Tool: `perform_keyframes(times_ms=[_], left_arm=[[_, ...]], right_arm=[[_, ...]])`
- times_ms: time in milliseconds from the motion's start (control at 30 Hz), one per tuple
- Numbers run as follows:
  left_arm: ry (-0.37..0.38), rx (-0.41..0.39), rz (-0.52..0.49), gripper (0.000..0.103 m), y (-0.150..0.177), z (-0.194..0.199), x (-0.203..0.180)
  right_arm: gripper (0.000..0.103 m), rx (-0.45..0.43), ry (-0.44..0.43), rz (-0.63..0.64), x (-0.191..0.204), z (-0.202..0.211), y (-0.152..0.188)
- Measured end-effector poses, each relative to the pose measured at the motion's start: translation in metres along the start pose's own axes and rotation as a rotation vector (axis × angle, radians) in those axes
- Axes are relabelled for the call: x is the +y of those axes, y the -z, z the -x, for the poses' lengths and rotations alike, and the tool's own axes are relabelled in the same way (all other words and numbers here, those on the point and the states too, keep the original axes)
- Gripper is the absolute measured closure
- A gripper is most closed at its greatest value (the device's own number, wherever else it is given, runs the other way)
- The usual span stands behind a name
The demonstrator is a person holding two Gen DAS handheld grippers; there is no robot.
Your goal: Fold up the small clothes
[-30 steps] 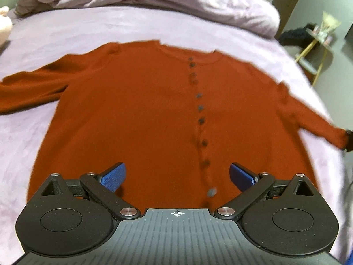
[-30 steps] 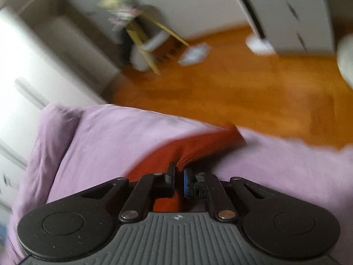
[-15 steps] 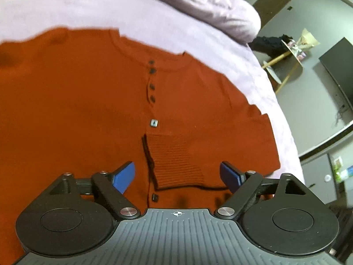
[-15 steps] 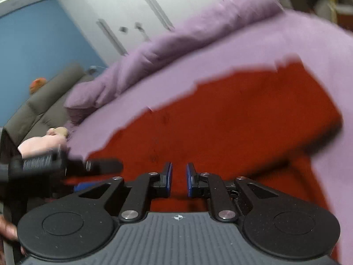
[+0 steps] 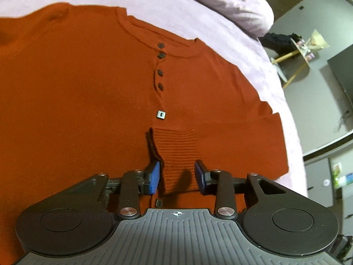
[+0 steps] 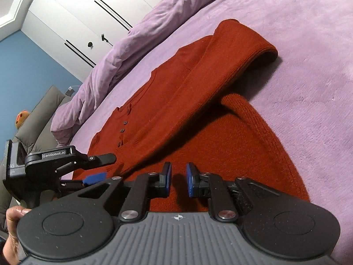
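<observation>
On a lilac bed (image 5: 220,28), a rust cardigan (image 5: 77,99) fills mid-frame, 1 sleeve folded across. The left gripper (image 5: 177,174), jaws just narrowing, straddles its cuff (image 5: 176,152); the right gripper (image 6: 178,180) hovers narrow, empty.

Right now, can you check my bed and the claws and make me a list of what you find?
Surface: lilac bed sheet, smooth.
Job's things: rust-red buttoned sweater lying flat, front up; one sleeve folded across the front, its ribbed cuff by the button line.
Clutter: bunched duvet at the far edge of the bed; nothing else seen.
Claws: left claw has just been closing, with the cuff between its jaws and no pinch seen yet. Right claw has just been opening a little, with nothing between its jaws.
Cables: nothing seen on the bed.
Surroundings: white wardrobe, side table.
</observation>
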State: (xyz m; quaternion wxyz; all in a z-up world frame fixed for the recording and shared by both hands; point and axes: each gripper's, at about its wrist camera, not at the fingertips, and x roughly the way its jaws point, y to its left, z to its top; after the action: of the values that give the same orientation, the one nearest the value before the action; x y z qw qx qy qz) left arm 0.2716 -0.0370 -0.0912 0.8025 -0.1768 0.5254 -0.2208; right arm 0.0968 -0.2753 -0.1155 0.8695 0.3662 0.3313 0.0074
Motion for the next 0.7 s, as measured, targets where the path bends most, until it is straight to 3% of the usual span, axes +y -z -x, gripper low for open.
perform_keyframes(times_ms=[133,200,233,567,700], left_arm=[[-0.029,-0.001,-0.026,0.072,0.0,-0.003,-0.004],[-0.038,-0.008,-0.043,0.095,-0.002,-0.002,-0.007],[-0.02,-0.003,-0.049,0.097,-0.002,-0.001,-0.009],[-0.123,-0.116,-0.272,0.098,-0.012,0.028,-0.037],[-0.237,-0.249,-0.321,0.098,-0.031,0.056,-0.03]], right_arm=[[0.089,-0.006,-0.003,-0.005,-0.007,0.002,0.004],[0.089,-0.005,0.0,-0.001,-0.006,0.002,0.004],[0.089,-0.004,0.004,0.003,-0.006,0.002,0.004],[0.089,0.003,0.054,0.086,0.008,0.002,0.004],[0.089,0.0,0.093,0.132,0.012,0.002,0.0]])
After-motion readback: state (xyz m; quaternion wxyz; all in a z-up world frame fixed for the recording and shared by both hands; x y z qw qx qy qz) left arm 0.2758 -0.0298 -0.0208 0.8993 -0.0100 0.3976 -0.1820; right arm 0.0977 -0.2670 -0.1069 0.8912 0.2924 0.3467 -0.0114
